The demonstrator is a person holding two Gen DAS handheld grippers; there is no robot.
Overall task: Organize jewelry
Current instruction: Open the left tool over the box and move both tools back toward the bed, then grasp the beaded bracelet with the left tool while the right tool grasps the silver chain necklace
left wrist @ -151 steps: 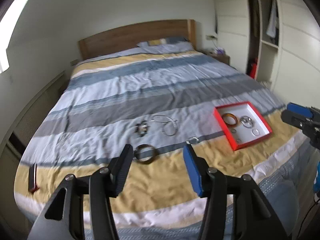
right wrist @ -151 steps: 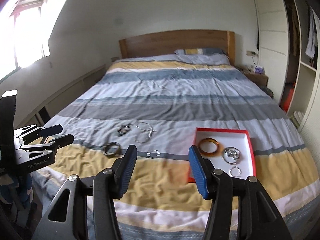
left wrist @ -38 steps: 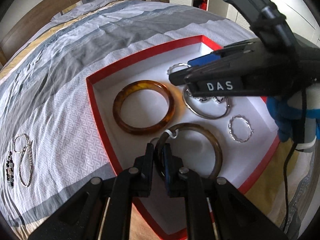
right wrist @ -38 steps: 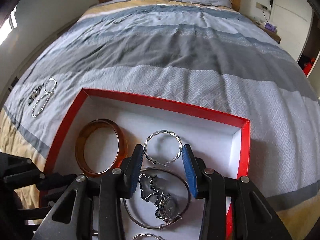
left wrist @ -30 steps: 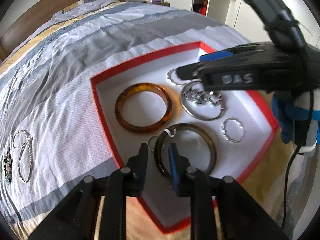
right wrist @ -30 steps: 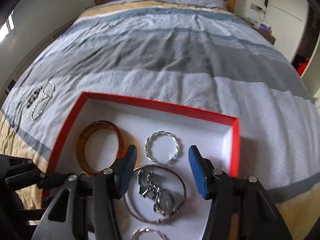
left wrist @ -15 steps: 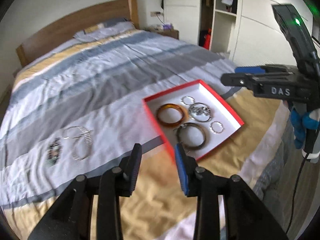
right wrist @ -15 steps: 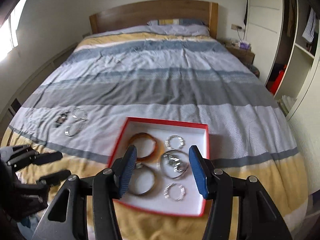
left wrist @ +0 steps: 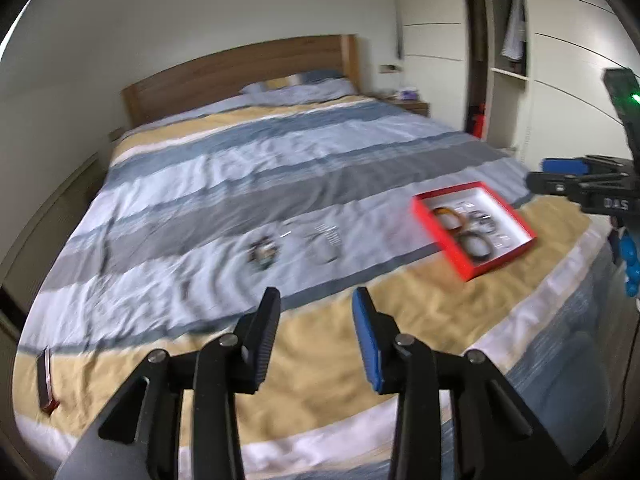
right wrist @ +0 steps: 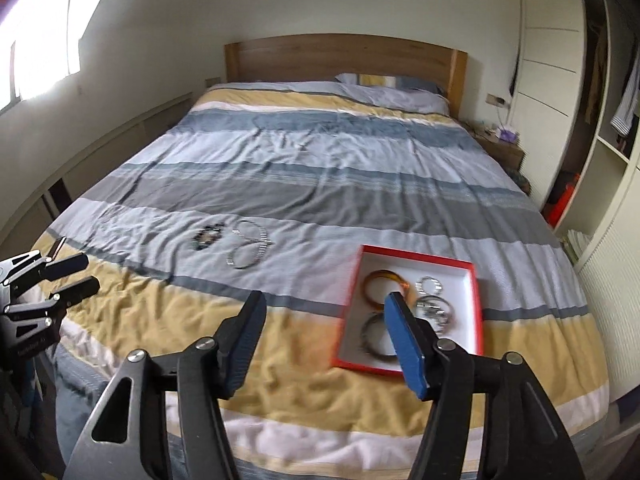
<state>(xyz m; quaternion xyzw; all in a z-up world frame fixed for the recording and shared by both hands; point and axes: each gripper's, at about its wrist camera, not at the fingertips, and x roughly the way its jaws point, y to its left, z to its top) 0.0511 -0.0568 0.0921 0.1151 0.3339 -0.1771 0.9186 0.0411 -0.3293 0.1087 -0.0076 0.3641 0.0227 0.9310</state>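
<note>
Both hand-held grippers up over the foot of the bed, nothing in either one

Closest in, the left hand-held gripper (left wrist: 316, 334) has its jaws partway apart and opening, empty; the right hand-held gripper (right wrist: 326, 338) is wider, also opening, also empty. Below them is the yellow band of the striped bed (right wrist: 304, 184). A bit further, the red box (right wrist: 476, 280) sits on the right side with an amber bangle (right wrist: 380, 284), a dark bangle (right wrist: 374, 334) and silver pieces inside. Left of it, loose on the duvet, lie a silver chain bracelet (right wrist: 248, 246) and a dark beaded bracelet (right wrist: 206, 236) just beside it. Wooden headboard (right wrist: 344, 56) at the back.
</note>
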